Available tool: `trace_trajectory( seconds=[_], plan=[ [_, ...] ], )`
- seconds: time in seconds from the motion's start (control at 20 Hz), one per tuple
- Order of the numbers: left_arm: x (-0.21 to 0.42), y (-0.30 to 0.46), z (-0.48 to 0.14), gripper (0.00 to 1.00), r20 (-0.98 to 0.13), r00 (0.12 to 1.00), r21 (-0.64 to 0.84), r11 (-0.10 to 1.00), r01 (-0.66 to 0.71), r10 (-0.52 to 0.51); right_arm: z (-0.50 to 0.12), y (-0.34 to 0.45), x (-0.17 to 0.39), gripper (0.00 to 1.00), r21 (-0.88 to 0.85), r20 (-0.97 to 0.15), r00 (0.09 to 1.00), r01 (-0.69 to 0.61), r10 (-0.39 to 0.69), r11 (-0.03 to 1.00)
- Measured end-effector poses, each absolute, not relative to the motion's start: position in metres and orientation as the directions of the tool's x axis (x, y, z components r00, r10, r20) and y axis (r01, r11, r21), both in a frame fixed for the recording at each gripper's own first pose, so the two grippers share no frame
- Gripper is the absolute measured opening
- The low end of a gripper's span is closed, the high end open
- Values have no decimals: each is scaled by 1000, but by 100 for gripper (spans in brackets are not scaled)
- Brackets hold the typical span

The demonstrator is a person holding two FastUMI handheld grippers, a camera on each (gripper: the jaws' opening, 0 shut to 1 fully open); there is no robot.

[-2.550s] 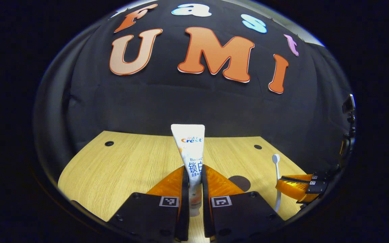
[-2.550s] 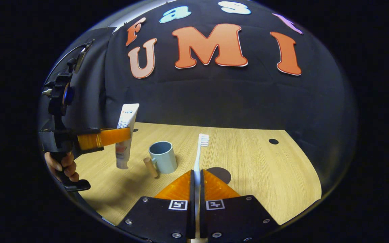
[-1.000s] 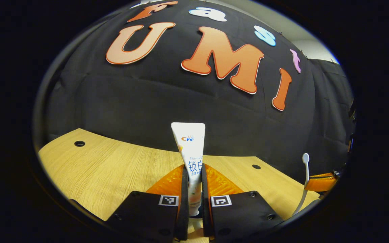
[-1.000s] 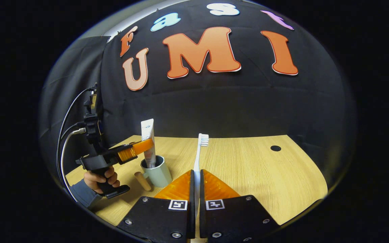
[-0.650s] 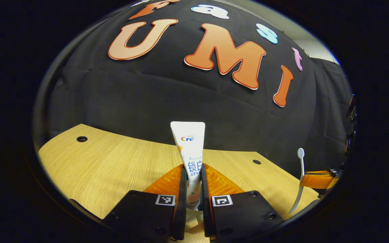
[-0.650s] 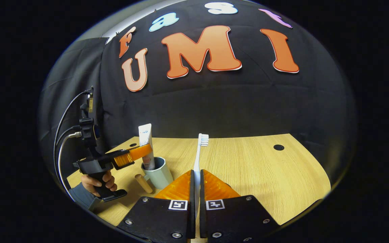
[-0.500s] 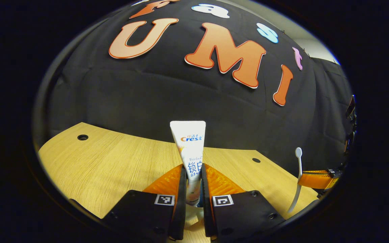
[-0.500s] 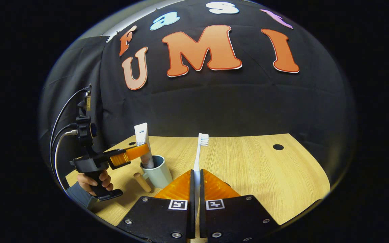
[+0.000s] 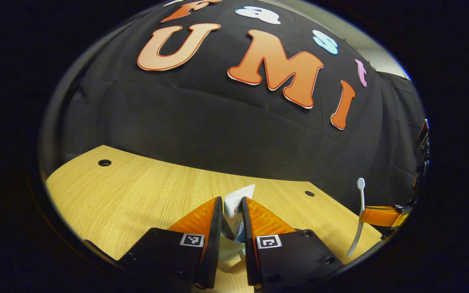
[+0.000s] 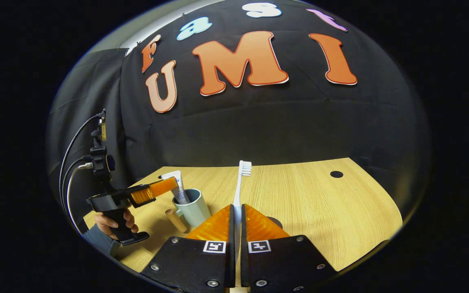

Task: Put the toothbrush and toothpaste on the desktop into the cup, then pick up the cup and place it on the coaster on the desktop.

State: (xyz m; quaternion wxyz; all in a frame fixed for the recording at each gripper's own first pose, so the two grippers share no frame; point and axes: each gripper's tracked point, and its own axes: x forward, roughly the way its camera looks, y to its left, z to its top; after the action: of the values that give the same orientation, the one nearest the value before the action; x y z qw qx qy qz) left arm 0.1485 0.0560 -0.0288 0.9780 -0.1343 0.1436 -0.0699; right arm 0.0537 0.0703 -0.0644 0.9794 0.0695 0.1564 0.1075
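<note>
Now I count one toothpaste tube (image 10: pixel 178 188) leaning in one pale cup (image 10: pixel 193 210) near the desktop's (image 10: pixel 320 211) left edge; my left gripper (image 9: pixel 231 205) has its fingers slightly parted around it. My right gripper (image 10: pixel 236 215) clamps one toothbrush (image 10: pixel 242 175) upright above the desktop's middle.

Toothpaste tube (image 9: pixel 238 203): lower part hidden between left gripper (image 9: pixel 229 211) fingers. Cup (image 9: pixel 228 250) mostly masked there. Toothbrush (image 10: pixel 240 191): handle bottom hidden between right gripper (image 10: pixel 236 217) fingers. Dark coaster (image 10: pixel 276 221) largely covered behind them. Hand (image 10: pixel 114 224) partly cut at edge.
</note>
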Motion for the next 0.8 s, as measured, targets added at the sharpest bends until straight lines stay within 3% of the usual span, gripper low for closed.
trace_trajectory(
  seconds=[0.1,0.3,0.35,0.4,0.55,0.75,0.8],
  plan=[
    [143,60,-26,34,-254,950,-293,951,101,-179,-57,77,57,6,173,-257,934,-207,247,963],
    [131,70,-25,65,-264,951,-287,954,83,-162,-52,98,63,5,186,-209,933,-256,293,949],
    [126,74,-24,78,-264,952,-285,955,77,-155,-51,102,65,6,191,-200,932,-265,302,945],
    [123,78,-22,73,-261,954,-285,956,70,-148,-48,107,67,6,198,-186,932,-274,311,941],
    [112,87,-17,85,-250,960,-276,960,57,-129,-41,118,76,6,222,-135,933,-300,334,928],
    [98,109,-6,87,-228,971,-246,969,9,-67,-48,137,88,5,276,-114,916,-342,384,898],
    [95,113,-1,92,-217,975,-241,971,0,-54,-49,138,91,5,282,-110,915,-345,387,895]
  ],
)
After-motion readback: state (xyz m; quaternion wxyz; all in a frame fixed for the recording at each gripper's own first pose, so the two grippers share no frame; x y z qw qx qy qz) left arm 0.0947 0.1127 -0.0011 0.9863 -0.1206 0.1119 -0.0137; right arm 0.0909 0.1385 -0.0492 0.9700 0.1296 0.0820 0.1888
